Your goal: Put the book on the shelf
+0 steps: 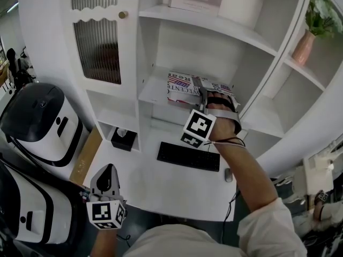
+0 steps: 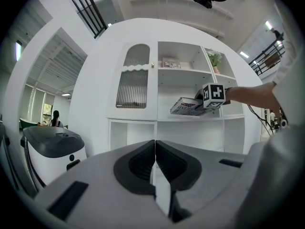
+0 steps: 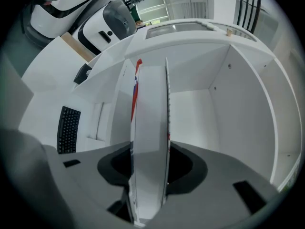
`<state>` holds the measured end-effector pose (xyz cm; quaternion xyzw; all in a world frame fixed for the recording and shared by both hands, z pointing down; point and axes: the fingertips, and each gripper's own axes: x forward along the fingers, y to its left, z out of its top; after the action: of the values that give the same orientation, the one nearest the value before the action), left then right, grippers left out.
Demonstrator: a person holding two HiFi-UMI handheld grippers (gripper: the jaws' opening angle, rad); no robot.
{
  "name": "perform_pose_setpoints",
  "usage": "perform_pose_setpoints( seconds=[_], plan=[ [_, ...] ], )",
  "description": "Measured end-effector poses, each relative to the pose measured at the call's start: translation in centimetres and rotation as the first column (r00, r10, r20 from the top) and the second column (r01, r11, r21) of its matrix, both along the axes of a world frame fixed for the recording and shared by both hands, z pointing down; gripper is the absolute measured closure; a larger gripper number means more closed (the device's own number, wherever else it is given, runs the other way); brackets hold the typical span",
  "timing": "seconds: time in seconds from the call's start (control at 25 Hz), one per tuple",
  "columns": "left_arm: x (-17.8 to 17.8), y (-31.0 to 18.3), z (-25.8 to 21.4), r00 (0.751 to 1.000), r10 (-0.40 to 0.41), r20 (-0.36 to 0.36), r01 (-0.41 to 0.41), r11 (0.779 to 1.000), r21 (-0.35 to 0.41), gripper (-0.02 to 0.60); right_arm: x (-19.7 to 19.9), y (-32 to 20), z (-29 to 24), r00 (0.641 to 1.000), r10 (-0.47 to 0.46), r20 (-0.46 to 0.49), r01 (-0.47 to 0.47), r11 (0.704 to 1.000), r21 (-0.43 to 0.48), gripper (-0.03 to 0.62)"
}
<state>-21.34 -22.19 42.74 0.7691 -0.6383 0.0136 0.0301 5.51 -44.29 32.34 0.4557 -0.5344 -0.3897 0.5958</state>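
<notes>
A book (image 1: 185, 87) with a red, white and blue cover lies nearly flat at the mouth of the middle compartment of the white shelf unit (image 1: 155, 92). My right gripper (image 1: 206, 96) is shut on its near edge; in the right gripper view the book's page block (image 3: 150, 128) runs between the jaws into the white compartment. The left gripper view shows the book (image 2: 187, 107) far off at the shelf. My left gripper (image 1: 107, 176) hangs low at the desk's front edge, shut and holding nothing; its pads (image 2: 143, 161) meet.
A black keyboard (image 1: 188, 156) and a mouse (image 1: 229, 174) lie on the white desk (image 1: 139, 181) below the shelf. A black box (image 1: 122, 139) sits in a lower cubby. A potted plant (image 1: 311, 28) stands on the right shelf. White machines (image 1: 40, 119) stand at the left.
</notes>
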Motion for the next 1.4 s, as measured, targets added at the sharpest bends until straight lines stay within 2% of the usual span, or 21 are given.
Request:
perform_pose_setpoints(
  seconds=[1.04, 1.4],
  plan=[
    [-0.6, -2.0, 1.6, 0.999, -0.045, -0.011, 0.045, 0.998, -0.037, 0.575, 0.5, -5.5, 2.2, 0.997, 0.049, -0.052, -0.053, 0.996, -0.074, 0.422],
    [-1.2, -2.1, 2.1, 0.998, -0.068, -0.020, 0.067, 0.997, -0.048, 0.575, -0.6, -6.0, 2.8, 1.000, 0.011, -0.012, -0.013, 0.985, -0.172, 0.402]
  ],
)
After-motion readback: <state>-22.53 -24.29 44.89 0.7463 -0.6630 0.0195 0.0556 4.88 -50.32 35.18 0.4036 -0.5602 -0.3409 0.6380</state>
